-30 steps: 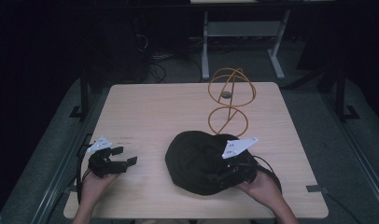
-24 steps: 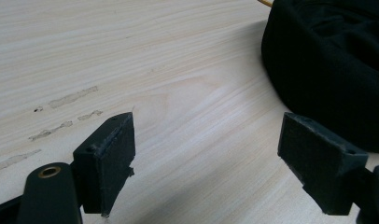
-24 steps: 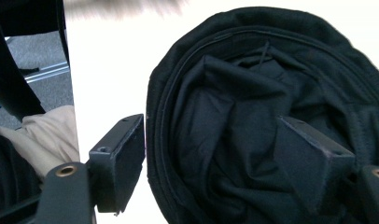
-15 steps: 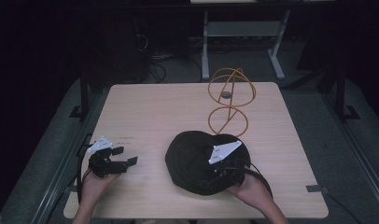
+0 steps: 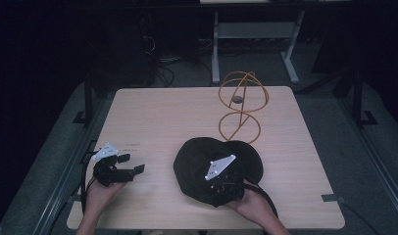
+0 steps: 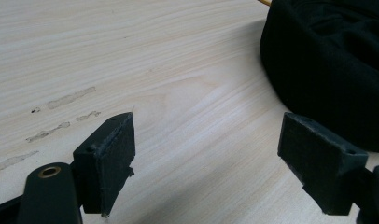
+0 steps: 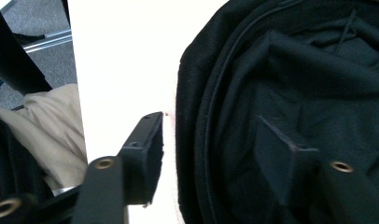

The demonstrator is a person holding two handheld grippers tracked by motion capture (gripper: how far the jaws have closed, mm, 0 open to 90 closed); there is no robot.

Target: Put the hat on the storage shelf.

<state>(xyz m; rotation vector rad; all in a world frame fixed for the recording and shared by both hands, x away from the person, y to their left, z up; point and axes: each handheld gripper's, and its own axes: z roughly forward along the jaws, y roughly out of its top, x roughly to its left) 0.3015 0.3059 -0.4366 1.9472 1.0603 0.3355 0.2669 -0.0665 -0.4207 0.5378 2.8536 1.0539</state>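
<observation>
Cap, black, lies on the near right part of the table, crown toward the left and its brim poking out on the far right side, just short of the orange wire stand. Largest change first: right gripper was at the cap's right edge a second ago, now it's shifted left and sits over the near half of the crown, hand behind it at the near table edge. Jaws have just been closing from wide to about half. In the right gripper view the cap's rim runs between the two jaws: one jaw outside over bare table, the other inside over the folded cloth. Pads don't look pressed on the fabric yet, there's a gap at the outer jaw. So my read: a pinch on the near rim is being set up, not yet made, and the cap is flat on the table, not lifted.

Left gripper hasn't shifted across the three high views, parked at near left, well apart from the cap. Its jaws are spread wide with nothing between them, just wood grain below, cap edge off to one side.

Smallest: a dark little thing sits inside the stand's upper loop, can't tell what; unchanged.
</observation>
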